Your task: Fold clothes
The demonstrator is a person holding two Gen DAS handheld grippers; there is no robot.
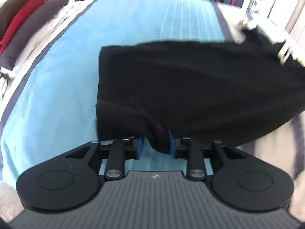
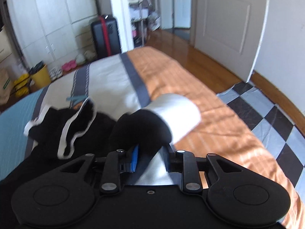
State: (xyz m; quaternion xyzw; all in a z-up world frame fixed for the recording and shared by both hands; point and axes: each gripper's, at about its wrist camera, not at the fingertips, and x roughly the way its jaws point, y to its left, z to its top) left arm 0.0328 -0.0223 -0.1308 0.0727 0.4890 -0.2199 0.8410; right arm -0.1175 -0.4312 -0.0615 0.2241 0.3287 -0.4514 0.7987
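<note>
On the blue blanket [image 1: 63, 80], beside stacked clothes [image 1: 28, 24], both grippers' fingers [image 1: 171, 143] [image 2: 135, 158] pinch the black garment [image 1: 190, 87]

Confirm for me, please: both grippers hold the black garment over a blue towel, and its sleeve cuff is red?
Not quite: the cuff is white, as the right wrist view shows. The rest stands: the left gripper and right gripper hold the black garment over the blue towel.

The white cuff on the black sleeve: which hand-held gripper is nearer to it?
Right. The right hand-held gripper has that sleeve between its fingers, just below the white cuff; the left hand-held gripper holds the black garment's far edge.
</note>
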